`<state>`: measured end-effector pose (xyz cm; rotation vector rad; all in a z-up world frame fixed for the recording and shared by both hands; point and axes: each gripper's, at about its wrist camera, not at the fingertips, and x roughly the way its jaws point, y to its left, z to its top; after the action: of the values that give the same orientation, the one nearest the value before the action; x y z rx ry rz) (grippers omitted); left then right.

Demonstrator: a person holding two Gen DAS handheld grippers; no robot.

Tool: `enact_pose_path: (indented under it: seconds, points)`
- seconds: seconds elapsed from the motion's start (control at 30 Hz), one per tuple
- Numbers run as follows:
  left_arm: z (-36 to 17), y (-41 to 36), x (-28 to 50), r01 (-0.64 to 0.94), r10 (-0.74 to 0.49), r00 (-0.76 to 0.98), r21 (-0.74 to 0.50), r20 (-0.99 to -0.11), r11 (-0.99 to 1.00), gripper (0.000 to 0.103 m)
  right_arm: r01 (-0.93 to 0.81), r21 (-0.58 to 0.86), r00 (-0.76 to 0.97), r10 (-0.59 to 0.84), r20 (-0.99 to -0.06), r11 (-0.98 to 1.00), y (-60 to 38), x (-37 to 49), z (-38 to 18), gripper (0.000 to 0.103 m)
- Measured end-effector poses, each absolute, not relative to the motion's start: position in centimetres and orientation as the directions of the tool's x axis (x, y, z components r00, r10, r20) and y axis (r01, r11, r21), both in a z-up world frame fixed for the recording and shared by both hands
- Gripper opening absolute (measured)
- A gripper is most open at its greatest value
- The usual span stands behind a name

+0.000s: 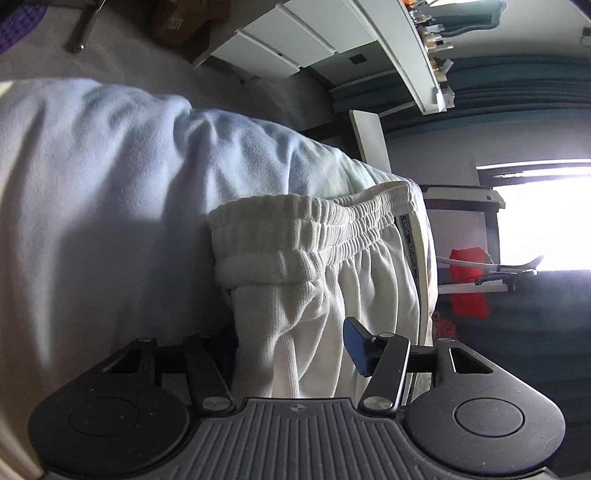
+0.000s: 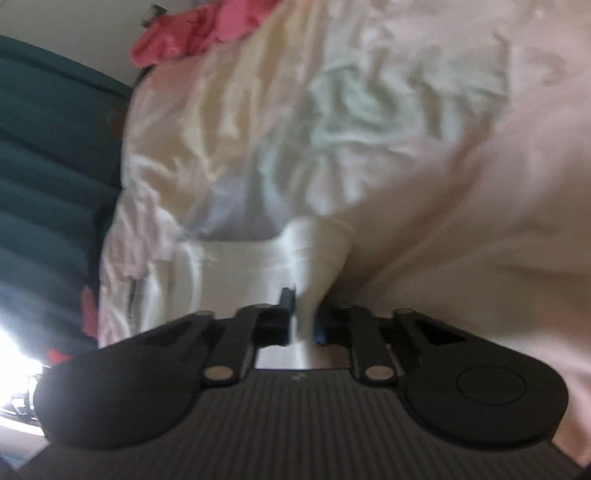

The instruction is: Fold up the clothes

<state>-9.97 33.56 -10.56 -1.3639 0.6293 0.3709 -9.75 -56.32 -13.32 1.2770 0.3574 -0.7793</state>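
White trousers with a ribbed elastic waistband (image 1: 314,236) lie on a pale sheet (image 1: 110,184). My left gripper (image 1: 291,350) stands wide around the trouser cloth: the right blue-padded finger (image 1: 356,347) shows, the left finger is hidden behind the cloth. The jaws are apart with thick cloth between them. In the blurred right wrist view, my right gripper (image 2: 304,314) is shut on a bunched fold of the white trousers (image 2: 314,254), pinched between both fingers.
White drawers (image 1: 288,40) and a shelf (image 1: 417,55) stand behind the bed. A red cloth (image 1: 469,284) hangs by a bright window (image 1: 546,218). Pink cloth (image 2: 192,33) lies at the bed's far edge, beside dark teal fabric (image 2: 44,155).
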Motion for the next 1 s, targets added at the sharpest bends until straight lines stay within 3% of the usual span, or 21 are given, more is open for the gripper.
enact_pose_path:
  seconds: [0.07, 0.2, 0.5, 0.53, 0.6, 0.67, 0.77, 1.0]
  points:
    - [-10.5, 33.6, -8.9, -0.599, -0.128, 0.762, -0.765, -0.635, 0.237, 0.07, 0.683, 0.716, 0.711, -0.353, -0.608, 0.143, -55.9, -9.5, -12.1, 0.006]
    - [-10.1, 33.2, -7.9, -0.601, -0.138, 0.739, -0.737, -0.66, 0.308, 0.07, 0.674, 0.715, 0.715, -0.409, -0.566, 0.189, -55.4, -9.9, -10.3, 0.006]
    - [-11.0, 33.5, -10.0, -0.604, -0.162, 0.762, -0.778, -0.627, 0.172, 0.066, 0.661, 0.721, 0.721, -0.439, -0.536, 0.207, -55.5, -11.9, -9.3, 0.005]
    - [-11.2, 33.7, -9.7, -0.61, -0.17, 0.755, -0.774, -0.633, 0.17, 0.062, 0.668, 0.715, 0.716, -0.438, -0.543, 0.207, -55.4, -11.9, -9.3, 0.005]
    - [-11.1, 33.6, -9.2, -0.636, -0.154, 0.733, -0.747, -0.663, 0.191, 0.045, 0.683, 0.702, 0.704, -0.438, -0.559, 0.202, -55.4, -11.8, -9.4, 0.006]
    - [-10.4, 33.4, -8.7, -0.662, -0.13, 0.693, -0.698, -0.709, 0.273, 0.018, 0.68, 0.705, 0.708, -0.433, -0.559, 0.202, -55.5, -11.8, -9.3, 0.005]
    - [-8.8, 33.2, -8.5, -0.636, -0.107, 0.716, -0.708, -0.69, 0.308, 0.012, 0.663, 0.712, 0.726, -0.431, -0.537, 0.23, -55.5, -11.5, -8.2, 0.005]
    - [-1.4, 33.7, -5.5, -0.479, -0.11, 0.821, -0.781, -0.56, 0.401, 0.011, 0.605, 0.723, 0.785, -0.4, -0.473, 0.333, -56.4, -9.2, -3.3, 0.005]
